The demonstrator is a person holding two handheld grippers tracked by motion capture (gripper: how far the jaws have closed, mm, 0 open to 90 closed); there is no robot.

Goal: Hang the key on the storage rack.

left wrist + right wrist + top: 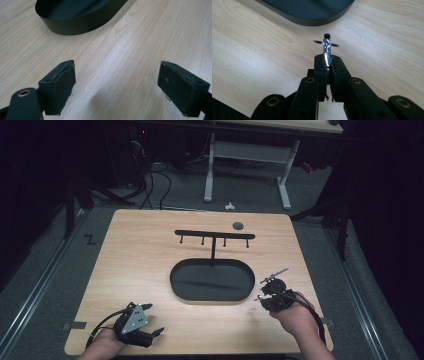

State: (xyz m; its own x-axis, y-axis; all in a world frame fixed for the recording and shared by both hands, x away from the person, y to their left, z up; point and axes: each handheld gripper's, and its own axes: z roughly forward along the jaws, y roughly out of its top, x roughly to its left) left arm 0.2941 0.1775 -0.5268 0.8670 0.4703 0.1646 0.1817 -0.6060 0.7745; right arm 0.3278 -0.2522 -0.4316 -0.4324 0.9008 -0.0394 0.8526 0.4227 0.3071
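Right gripper view: right gripper (327, 65) clamped on a thin shiny metal key-like piece with a small ring (326, 44), held off the light wooden table (150, 245) near its right front edge. Left gripper (117, 85) spread apart, nothing between, near the front left corner. Beyond: black oval tray (212, 280) mid-table, black T-shaped hook rack (215, 236) behind it. Risk: narrow pinch on slick metal; piece could twist or slip before reaching a hook.

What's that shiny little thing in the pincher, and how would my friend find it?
Start at the black oval tray in the middle of the wooden table, then look just past its right end. There the right gripper pinches a small silver metal clip with a ring. It is the one shiny thing; all else nearby is matt black.
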